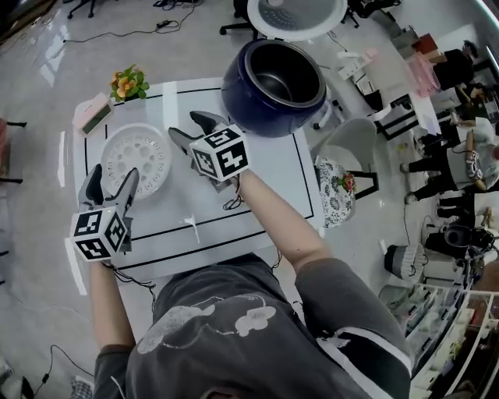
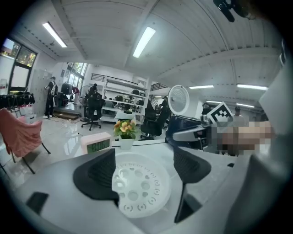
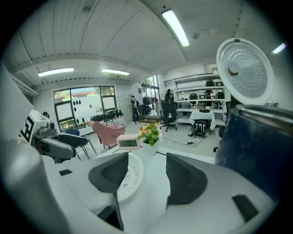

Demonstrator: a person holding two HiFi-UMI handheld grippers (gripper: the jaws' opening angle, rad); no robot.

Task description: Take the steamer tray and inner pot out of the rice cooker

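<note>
a: nearest the lens, the person's grey shirt. beyond it, what do the two tools show?

b: left gripper, low at the near-left edge of the table: jaws apart, nothing between the pads. in the left gripper view the steamer tray lies flat on the table beyond them, untouched. right gripper, above mid-table: jaws likewise wide and empty.

a: where do the task's things lie?

b: steamer tray: out of the cooker, on the left part of the table, near a flower pot and a small clock. inner pot: apparently still seated in the rice cooker at the far right of the table, with the lid swung up.

a: which step is in hand?

b: judged from the layout, the first half is done. both grippers are free between objects, and removal of the pot is not yet begun.

a: what does the next move call for?

b: probably a reach to the cooker's mouth with open jaws that straddle the pot's rim, one pad inside and one in the narrow gap outside. then closure and a straight upward lift. a grip from both sides, one gripper each, would likely steady it, since the pot looks deep and smooth.
</note>
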